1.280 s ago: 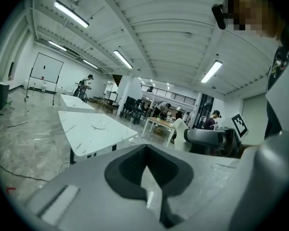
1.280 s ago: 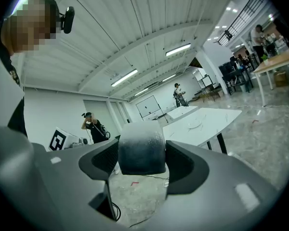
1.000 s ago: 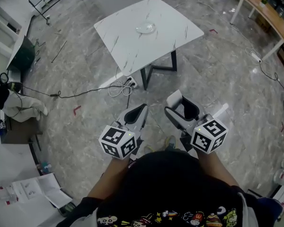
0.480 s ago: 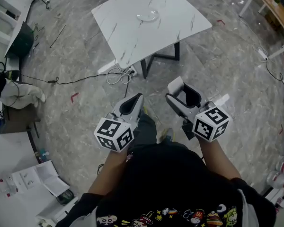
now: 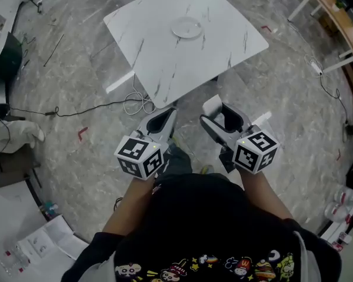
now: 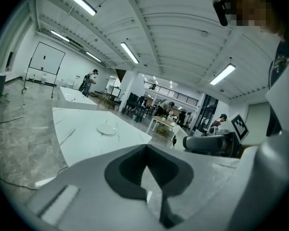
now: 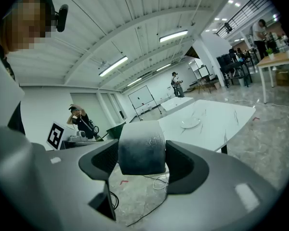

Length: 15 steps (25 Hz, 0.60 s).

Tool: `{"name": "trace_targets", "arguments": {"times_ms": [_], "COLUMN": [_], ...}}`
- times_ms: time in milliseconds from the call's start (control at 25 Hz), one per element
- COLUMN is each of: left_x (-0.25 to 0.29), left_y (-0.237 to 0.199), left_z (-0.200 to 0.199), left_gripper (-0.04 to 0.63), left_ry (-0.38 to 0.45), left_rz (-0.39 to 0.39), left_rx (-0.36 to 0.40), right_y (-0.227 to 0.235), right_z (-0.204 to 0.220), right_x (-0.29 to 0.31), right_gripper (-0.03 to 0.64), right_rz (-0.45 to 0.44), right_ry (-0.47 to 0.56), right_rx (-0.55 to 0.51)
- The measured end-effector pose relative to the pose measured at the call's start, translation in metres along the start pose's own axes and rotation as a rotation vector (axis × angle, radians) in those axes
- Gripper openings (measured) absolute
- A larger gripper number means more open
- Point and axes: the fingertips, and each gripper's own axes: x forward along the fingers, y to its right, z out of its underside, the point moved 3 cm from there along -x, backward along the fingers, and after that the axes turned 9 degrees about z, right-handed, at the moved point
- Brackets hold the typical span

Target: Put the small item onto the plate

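Observation:
A round white plate (image 5: 187, 27) lies on the white marble table (image 5: 159, 63), far ahead of both grippers; it also shows in the left gripper view (image 6: 107, 129) and the right gripper view (image 7: 190, 123). My right gripper (image 5: 216, 115) is held at waist height over the floor, shut on a small pale grey block (image 7: 141, 147), whose white end shows from above (image 5: 212, 106). My left gripper (image 5: 163, 120) hangs beside it at the same height, shut, with nothing between its pads (image 6: 135, 165).
A white cable (image 5: 138, 104) coils on the marble floor by the table's near corner. A wooden table (image 5: 335, 16) stands at the far right. A pale bundle (image 5: 15, 137) and papers (image 5: 41, 245) lie at the left. People stand far off in the room.
The table and plate have come closer to the grippers in the head view as the person walks toward them. Both grippers keep their pose; the block stays held.

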Motion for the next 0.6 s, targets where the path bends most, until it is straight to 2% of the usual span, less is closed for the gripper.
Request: {"name": "trace_targets", "arguments": {"times_ms": [240,600], "left_x": [0.011,0.023], "left_y": [-0.052,-0.075], "left_z": [-0.018,-0.035], "left_gripper": [0.0,0.0], "left_ry": [-0.034,-0.054], "left_rz": [0.064,0.128], "left_rx": [-0.012,0.004], "right_y": [-0.008,-0.011], "right_z": [-0.018,-0.027], "right_x": [0.047,0.072], "right_gripper": [0.328,0.329], "right_rz": [0.056,0.107], "right_ry": [0.002,-0.003], "right_rx": [0.012,0.022]}}
